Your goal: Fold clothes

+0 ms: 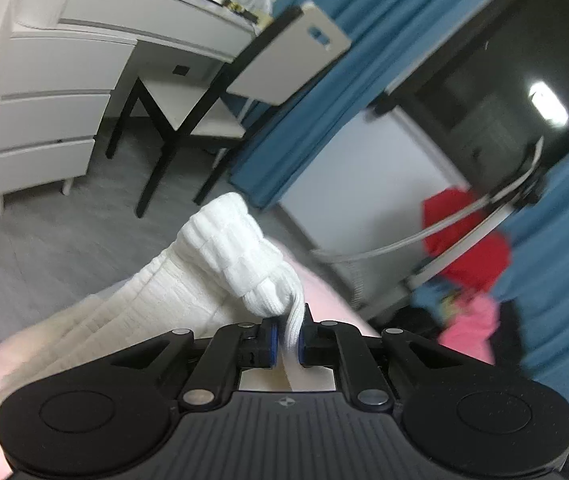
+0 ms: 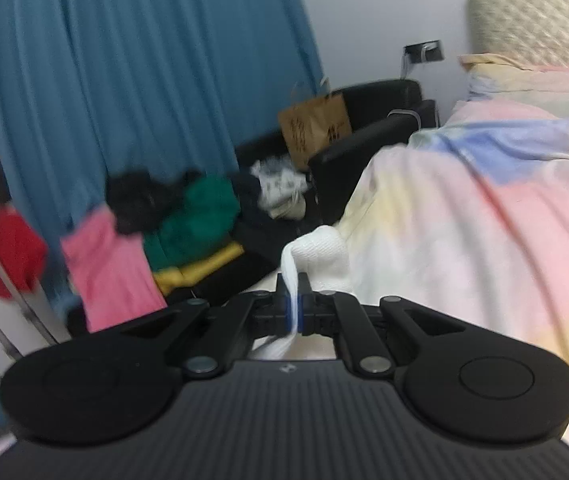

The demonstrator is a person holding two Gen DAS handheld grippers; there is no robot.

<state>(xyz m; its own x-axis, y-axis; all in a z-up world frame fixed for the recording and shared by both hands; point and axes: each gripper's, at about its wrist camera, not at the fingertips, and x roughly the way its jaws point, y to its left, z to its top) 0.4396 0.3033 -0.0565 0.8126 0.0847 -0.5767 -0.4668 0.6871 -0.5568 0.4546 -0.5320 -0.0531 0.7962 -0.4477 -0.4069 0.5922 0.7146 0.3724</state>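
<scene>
My left gripper (image 1: 286,340) is pinched tight on a bit of the white knit garment (image 1: 220,264). My right gripper (image 2: 294,308) is pinched tight on another bit of it. I hold it at two spots so it stays spread and does not flop into a lump. The rest of it hangs down from my left gripper onto the pink bed cover (image 2: 484,208), near its edge. More clothes (image 2: 156,224) are piled beside the bed.
</scene>
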